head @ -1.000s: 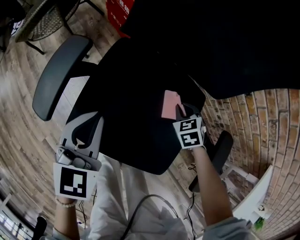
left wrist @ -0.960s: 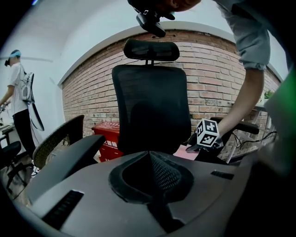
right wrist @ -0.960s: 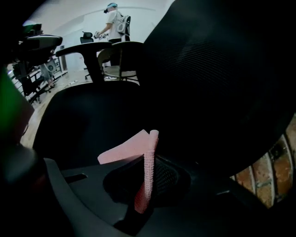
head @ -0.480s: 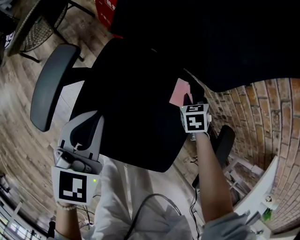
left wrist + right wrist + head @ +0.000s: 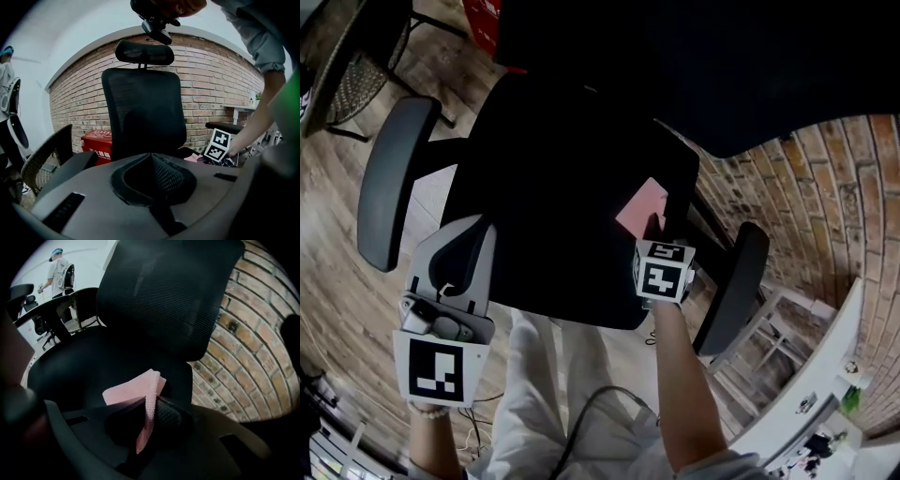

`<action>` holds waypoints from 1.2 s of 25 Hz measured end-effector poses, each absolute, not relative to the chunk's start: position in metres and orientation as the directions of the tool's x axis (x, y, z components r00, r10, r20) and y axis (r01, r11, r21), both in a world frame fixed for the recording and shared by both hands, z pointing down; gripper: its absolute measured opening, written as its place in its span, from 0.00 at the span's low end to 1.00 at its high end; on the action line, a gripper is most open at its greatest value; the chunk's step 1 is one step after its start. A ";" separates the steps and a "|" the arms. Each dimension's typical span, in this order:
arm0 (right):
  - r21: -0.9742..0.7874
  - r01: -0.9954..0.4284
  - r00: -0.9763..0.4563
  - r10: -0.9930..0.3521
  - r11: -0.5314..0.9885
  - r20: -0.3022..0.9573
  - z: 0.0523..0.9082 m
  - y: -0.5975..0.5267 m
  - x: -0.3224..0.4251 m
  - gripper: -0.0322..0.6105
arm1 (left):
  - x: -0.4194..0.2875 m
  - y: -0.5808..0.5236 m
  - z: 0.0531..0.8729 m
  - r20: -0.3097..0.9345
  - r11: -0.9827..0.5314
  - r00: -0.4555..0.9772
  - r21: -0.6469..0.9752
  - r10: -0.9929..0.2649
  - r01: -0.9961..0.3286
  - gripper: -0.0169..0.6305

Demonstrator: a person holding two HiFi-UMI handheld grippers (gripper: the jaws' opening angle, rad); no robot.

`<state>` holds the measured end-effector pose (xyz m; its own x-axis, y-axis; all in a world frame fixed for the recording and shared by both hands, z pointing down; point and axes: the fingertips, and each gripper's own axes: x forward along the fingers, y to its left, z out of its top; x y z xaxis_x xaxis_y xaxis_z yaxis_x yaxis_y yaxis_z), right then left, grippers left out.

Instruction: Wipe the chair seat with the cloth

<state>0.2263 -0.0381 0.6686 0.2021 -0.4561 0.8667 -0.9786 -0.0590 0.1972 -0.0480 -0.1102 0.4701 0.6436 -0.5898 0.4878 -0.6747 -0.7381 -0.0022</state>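
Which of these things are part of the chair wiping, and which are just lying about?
In the job: chair seat, pink cloth, right gripper holding it.
Just about: red bin, wicker chair, left gripper, shut and empty.

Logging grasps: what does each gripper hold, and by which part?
The right gripper pinches the pink cloth by its near edge; the left gripper holds nothing.

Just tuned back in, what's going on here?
A person is working on a black office chair with two hand-held grippers. The right gripper is clamped on a pink cloth, held low over the right side of the seat. The left gripper is shut, empty, by the seat's front left edge.
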 end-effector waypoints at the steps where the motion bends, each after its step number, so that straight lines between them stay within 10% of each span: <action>1: 0.192 -0.979 0.199 -0.456 -0.061 0.867 0.668 -0.030 0.221 0.13 | -0.046 -0.109 0.470 0.487 -0.743 0.648 -0.004 -0.586 -0.670 0.05; 30: 0.016 -0.948 -0.123 -0.413 0.319 0.903 0.667 0.151 0.092 0.13 | 0.006 -0.072 0.474 0.489 -0.811 0.702 -0.017 -0.517 -0.585 0.05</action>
<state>0.0918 0.1507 0.6671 -0.1235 -0.4125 0.9026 -0.9475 0.3193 0.0164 0.0060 -0.0724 0.4743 0.7021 -0.5172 0.4895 -0.5853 -0.8107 -0.0172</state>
